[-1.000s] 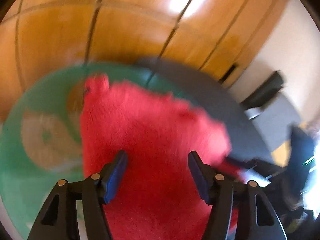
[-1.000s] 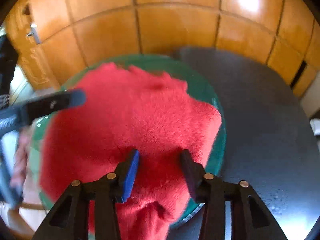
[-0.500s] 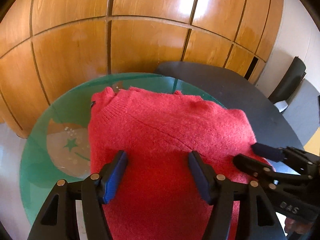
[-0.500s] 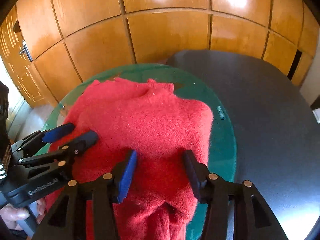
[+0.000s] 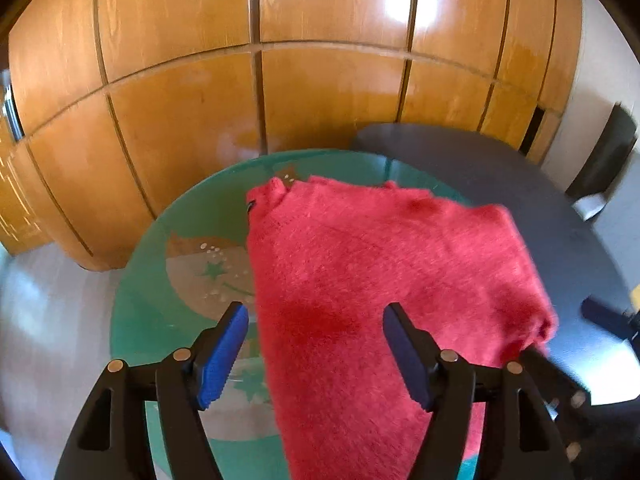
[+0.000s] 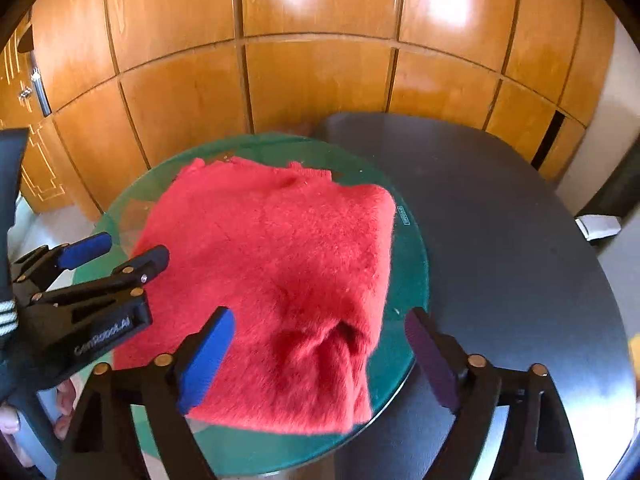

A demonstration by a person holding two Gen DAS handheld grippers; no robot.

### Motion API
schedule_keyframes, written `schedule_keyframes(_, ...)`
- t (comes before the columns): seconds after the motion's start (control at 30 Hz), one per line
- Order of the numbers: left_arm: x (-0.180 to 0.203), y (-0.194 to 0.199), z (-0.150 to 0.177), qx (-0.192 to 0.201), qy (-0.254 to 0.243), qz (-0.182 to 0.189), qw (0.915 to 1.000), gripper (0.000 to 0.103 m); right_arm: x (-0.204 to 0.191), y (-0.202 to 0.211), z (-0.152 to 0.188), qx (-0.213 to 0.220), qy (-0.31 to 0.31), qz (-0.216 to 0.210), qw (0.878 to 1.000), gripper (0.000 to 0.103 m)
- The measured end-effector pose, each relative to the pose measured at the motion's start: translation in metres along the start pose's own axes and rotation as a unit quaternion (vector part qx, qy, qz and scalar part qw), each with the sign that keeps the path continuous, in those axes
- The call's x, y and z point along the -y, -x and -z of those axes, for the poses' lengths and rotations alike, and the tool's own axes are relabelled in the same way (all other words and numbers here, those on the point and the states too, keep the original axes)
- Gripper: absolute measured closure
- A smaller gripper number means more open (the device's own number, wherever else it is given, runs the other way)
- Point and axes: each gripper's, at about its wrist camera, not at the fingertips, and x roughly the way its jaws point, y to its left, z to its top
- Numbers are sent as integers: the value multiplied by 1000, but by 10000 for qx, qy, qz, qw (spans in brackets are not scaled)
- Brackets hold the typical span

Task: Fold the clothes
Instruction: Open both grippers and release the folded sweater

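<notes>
A fluffy red sweater [image 5: 384,280] [image 6: 280,264] lies folded on a round green glass table [image 5: 168,320] [image 6: 412,280]. In the left wrist view, my left gripper [image 5: 316,344] hovers over the sweater's near left part. Its jaws are opening and the pads are clear of the cloth. My right gripper [image 6: 320,352] hangs above the sweater's bunched near edge, jaws opening wide, with no pad pressing the fabric. The right wrist view also shows the left gripper [image 6: 124,252] at the sweater's left side, with a person's hand [image 6: 12,420] below it.
A dark oval table [image 6: 500,240] adjoins the glass table on the right. A wooden panelled wall [image 6: 320,80] stands close behind both, with a door handle [image 6: 38,88] at far left. A dark chair [image 5: 604,152] stands at the right.
Both grippers have drawn back and up from the sweater. The right jaws have spread much wider, the left ones slightly. The sweater stays folded on the glass.
</notes>
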Motion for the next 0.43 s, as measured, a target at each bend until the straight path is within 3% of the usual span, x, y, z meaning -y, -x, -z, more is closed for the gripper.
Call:
schedule_keyframes(0.23,-11,28,2,114,298,374,9988,33,-12,23,14,59,92,34,9999,9)
schedule_keyframes(0.43,0,50,7,335,-100,188,9992,33,-16,38,24,107,38,151,9998,9)
